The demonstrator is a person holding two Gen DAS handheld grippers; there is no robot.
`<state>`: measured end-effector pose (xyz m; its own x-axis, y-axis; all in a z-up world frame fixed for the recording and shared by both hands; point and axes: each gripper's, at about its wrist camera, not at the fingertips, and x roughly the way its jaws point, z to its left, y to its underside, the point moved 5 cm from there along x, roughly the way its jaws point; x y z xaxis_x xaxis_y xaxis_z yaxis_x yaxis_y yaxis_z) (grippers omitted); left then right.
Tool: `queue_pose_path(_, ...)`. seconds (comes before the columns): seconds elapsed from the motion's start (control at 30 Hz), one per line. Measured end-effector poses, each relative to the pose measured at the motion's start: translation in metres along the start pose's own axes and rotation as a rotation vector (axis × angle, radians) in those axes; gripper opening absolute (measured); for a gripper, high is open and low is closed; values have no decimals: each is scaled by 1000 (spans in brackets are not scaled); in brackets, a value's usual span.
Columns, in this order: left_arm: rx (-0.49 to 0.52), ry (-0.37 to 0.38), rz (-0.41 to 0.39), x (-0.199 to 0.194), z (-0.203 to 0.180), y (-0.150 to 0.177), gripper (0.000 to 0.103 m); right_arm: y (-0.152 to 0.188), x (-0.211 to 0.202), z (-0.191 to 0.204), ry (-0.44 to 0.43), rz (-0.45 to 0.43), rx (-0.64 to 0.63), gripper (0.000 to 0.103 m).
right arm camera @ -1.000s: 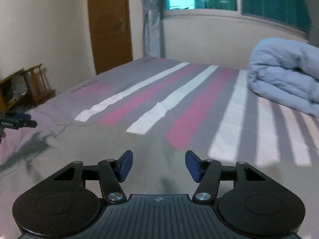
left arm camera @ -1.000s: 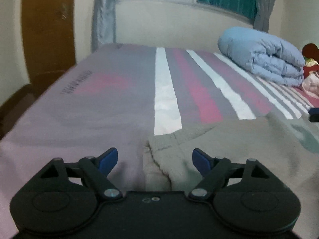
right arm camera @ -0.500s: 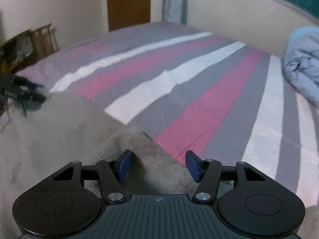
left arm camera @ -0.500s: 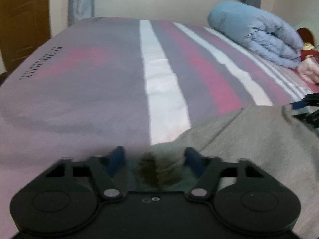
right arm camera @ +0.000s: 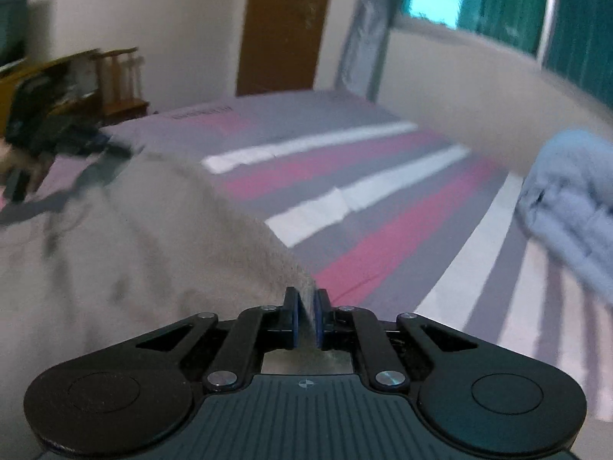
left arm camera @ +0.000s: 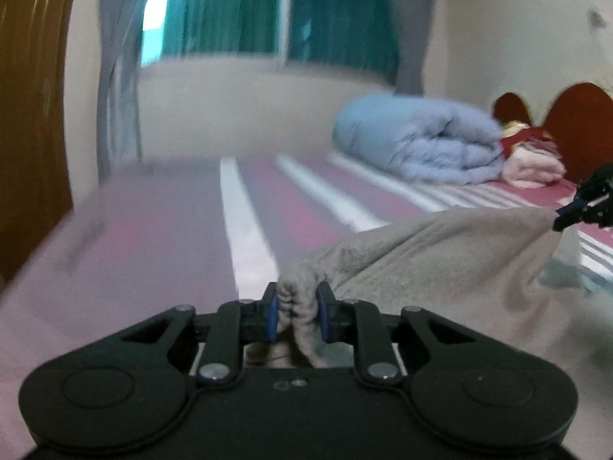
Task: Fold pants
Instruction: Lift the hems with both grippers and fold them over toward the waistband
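Note:
The grey-beige fleece pants [left arm camera: 440, 264] are held up off the striped bed, stretched between my two grippers. My left gripper [left arm camera: 297, 312] is shut on a bunched corner of the pants. My right gripper [right arm camera: 305, 316] is shut on a thin edge of the pants [right arm camera: 153, 237], which fall away to its left. In the left wrist view the right gripper [left arm camera: 586, 203] shows at the far right, at the pants' other corner. In the right wrist view the left gripper [right arm camera: 57, 142] shows blurred at the far left. The lower part of the pants is hidden.
The bed [left arm camera: 161, 230] has pink, grey and white stripes. A rolled light-blue duvet [left arm camera: 417, 145] lies at its far right, with pink and red items [left arm camera: 532, 157] and a red headboard behind. A wooden door [right arm camera: 283, 27], wooden furniture [right arm camera: 115, 84] and a curtained window stand beyond.
Both grippers have shut on the pants' edge and lifted it off the bed. The views have tilted up, and the cloth now hangs stretched between the two grippers.

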<state>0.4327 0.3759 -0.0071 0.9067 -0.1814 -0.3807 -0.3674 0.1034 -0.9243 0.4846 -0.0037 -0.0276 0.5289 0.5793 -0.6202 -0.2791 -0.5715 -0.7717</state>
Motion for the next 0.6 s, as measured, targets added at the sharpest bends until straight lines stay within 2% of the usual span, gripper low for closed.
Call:
queue_pose_path(0.07,68,3,-36,-27,-17,-5,10,4,-35,19,15,-18,-44,8)
queue_pose_path(0.1,100,6,-48,-43,-25,-6,10,9,-54,28,26,-24,-58,1)
queue_pose_path(0.17,169,7,-49,-67,-43,1,10,19,-82,50,46,-26,-94,1)
queue_pose_path(0.23,217,15,-22,-87,-62,16,10,29,-100,78,38,-21,-103,1)
queue_pose_path(0.3,212,31,24,-101,-75,37,11,51,-111,102,24,3,-108,1)
queue_pose_path(0.33,205,28,55,-106,-81,49,16,67,-114,114,15,23,-84,1)
queue_pose_path(0.37,187,6,82,-110,-85,61,25,79,-114,122,4,44,-51,1)
queue_pose_path(0.43,62,-26,118,-123,-84,85,33,106,-119,137,15,45,31,2)
queue_pose_path(0.5,-70,-108,151,-140,-81,108,63,124,-125,144,49,28,141,3)
queue_pose_path(0.6,-283,-220,144,-169,-79,125,67,145,-143,147,105,-17,339,14)
